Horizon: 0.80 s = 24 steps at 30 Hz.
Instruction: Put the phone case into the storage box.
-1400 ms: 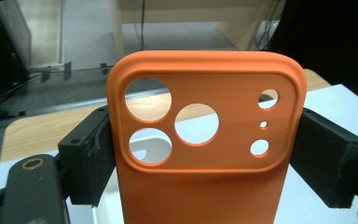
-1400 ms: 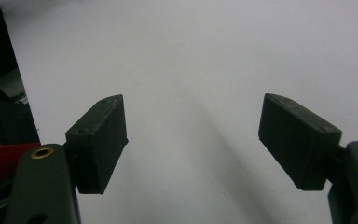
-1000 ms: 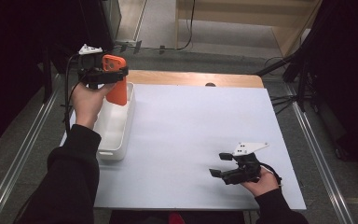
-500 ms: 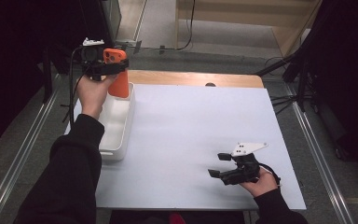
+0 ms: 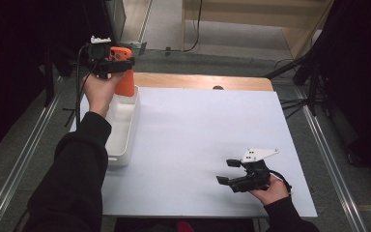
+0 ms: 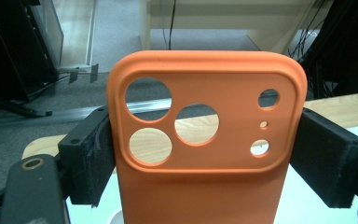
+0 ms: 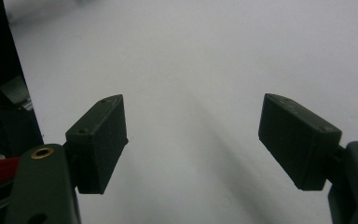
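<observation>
The orange phone case [image 6: 205, 144] stands upright between the black fingers [image 6: 91, 158] of the left gripper [image 5: 107, 60], which are clamped on its two long edges just below the camera cut-outs; its long axis runs vertically, camera end uppermost, lower end pointing down. In the high view the phone case [image 5: 124, 82] is held off the bench, at the far left corner, directly above the far end of the white tray [image 5: 125, 130] that lies along the left edge of the white bench [image 5: 198, 145]. The tray's long axis runs from the person outward, so the hanging case and the tray are crosswise in attitude: one upright, the other flat. The deciding relation is therefore vertical: the tray lies straight below the case's lower end, and any placing would call for a descent, probably with the case tipped over to lie along the tray. The left hand [image 5: 99, 92] is by far the nearer to both case and tray. The right gripper [image 5: 244, 174] rests low over the near right part of the bench, well apart from the case, its fingers [image 7: 98, 140] spread wide with nothing but bare white surface between them, and it appears to take no part in this step.
</observation>
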Each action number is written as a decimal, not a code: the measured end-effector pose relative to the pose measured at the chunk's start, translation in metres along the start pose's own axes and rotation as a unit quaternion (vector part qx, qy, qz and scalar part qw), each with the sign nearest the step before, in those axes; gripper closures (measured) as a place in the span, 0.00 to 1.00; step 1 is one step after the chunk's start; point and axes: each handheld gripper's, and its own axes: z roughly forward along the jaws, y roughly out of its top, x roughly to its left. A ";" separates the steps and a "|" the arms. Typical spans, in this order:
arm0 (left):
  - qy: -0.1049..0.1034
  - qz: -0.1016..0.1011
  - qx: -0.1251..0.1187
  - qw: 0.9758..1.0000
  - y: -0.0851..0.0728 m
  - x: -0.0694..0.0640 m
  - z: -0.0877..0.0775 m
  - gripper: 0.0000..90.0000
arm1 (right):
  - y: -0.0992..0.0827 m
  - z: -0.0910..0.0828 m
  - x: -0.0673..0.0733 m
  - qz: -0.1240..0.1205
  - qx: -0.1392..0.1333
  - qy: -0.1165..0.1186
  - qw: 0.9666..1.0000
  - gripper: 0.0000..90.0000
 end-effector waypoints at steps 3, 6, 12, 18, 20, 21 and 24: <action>0.002 0.004 -0.006 1.000 0.001 0.000 0.003 0.18 | -0.001 0.000 0.000 -0.001 -0.001 0.001 1.000 0.25; 0.010 0.003 -0.009 1.000 0.002 0.001 0.007 0.18 | -0.001 0.000 0.000 -0.002 -0.001 -0.001 1.000 0.25; 0.028 -0.007 -0.014 0.999 0.002 0.004 0.013 0.17 | -0.001 0.000 0.001 -0.002 -0.001 0.000 1.000 0.25; 0.040 -0.016 -0.009 0.999 -0.002 0.007 0.021 0.17 | -0.001 0.000 0.000 0.000 -0.001 0.000 1.000 0.25; 0.040 -0.015 -0.005 0.999 -0.004 0.006 0.023 0.17 | -0.001 0.001 0.000 0.001 -0.002 -0.001 1.000 0.25; 0.041 -0.015 -0.003 0.999 -0.005 0.006 0.025 0.17 | -0.001 0.001 0.000 0.001 -0.001 -0.001 1.000 0.25; 0.042 -0.017 0.000 0.999 -0.010 0.006 0.029 0.17 | -0.001 0.001 0.000 0.000 -0.001 0.000 1.000 0.25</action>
